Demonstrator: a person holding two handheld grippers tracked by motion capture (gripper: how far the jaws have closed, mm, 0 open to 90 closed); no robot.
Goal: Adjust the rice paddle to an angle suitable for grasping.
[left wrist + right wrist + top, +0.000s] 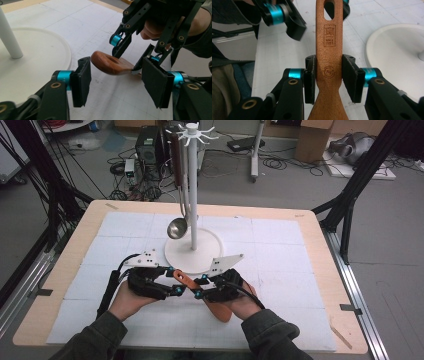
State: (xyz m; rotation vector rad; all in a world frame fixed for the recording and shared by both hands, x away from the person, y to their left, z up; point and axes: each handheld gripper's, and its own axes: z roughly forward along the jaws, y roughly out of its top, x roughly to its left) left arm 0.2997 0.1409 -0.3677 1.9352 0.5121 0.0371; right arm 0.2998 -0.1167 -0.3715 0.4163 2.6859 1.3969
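Between the right gripper's (pixel 329 80) jaws sits the wooden spatula (pixel 329 65), clamped on the handle's edges just above where it widens to the blade, hole end pointing away toward the left gripper (pixel 113 82). Left gripper's jaws are apart, holding nothing; the handle tip with the hanging hole (pixel 113 60) lies just ahead of them and between, not yet touched. Looks like a handover or regrip mid-air over the white mat (pixel 280 240). Beyond both grippers stands the white rack (pixel 192 185), its round base (pixel 210 242) just past the left gripper, with a metal ladle (pixel 176 227) already hanging from a top hook. My read: ladle done, spatula lifted but not hung. Left to do: get the hole onto a free hook, then release.
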